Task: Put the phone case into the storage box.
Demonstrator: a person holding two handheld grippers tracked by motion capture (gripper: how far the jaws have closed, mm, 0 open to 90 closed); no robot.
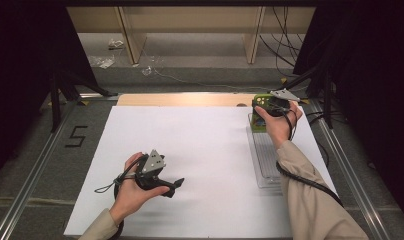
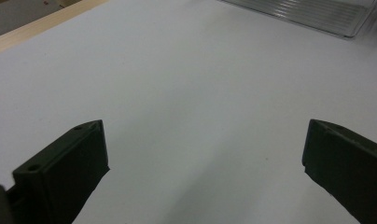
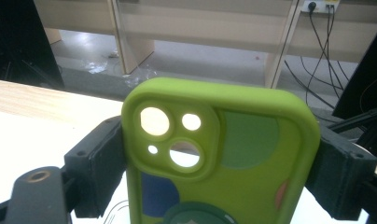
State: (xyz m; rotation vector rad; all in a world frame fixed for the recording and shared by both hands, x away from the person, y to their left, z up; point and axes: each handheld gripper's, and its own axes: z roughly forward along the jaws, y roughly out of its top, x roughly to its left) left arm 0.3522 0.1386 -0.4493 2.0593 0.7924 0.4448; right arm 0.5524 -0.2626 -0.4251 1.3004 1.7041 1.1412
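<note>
A white sheet (image 1: pixel 200 165) covers the tabletop, with a clear plastic tray (image 1: pixel 264 160) lying along its right edge. We hold a green phone case (image 3: pixel 219 154) pinched by its long sides in the right gripper (image 1: pixel 270 107), lifted above the tray's far end near the far right corner. The case stands upright, long axis vertical, camera cutout at the top. Our left gripper (image 1: pixel 162 182) rests near the front left of the sheet, jaws spread wide on nothing. We judge the pickup done; setting the case down somewhere remains
</note>
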